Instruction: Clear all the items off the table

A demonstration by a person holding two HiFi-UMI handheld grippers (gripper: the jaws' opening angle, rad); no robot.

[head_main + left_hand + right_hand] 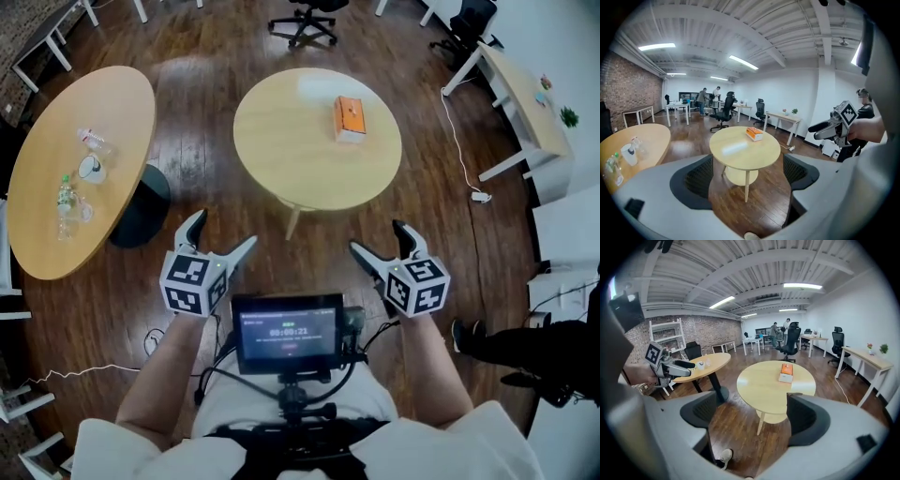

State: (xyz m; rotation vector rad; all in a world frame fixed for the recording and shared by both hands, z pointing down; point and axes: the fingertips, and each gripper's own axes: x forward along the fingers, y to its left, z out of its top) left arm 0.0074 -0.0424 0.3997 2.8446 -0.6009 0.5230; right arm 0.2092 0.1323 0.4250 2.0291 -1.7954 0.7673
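**Tool state.** Left tool [223,232]: jaws apart, nothing between the pads. Right tool [377,236]: jaws apart, nothing between the pads. Both tools are held side by side in front of the person, above the floor [216,197], on either side of the chest screen [286,333]. Neither touches any bench or item.

**Task item.** One box [350,119], orange on top and white at the sides, lies flat on the round bench [281,141]. It is ahead of both tools and well apart from them, on the far half of the benchtop, nearer the right tool's side. Both tool views frame the round bench between their jaws, with the box beyond them. No other item shows on this benchtop.

**Secondary area.** A side bench [47,131] stands to the left of the left tool, also well apart. It carries bottles [92,141] and a white item [92,170]. The pictures do not show whether this bench belongs to the task.

**Progress.**
1. Done: nothing can be confirmed as removed; no item is in either tool.
2. Current step, as judged: approach to the round bench with both tools ready to grip.
3. Left: close the gap to the box, grip it, and carry it off the round bench. No drop-off place can be identified.
4. Left, if included: remove each item from the side bench.
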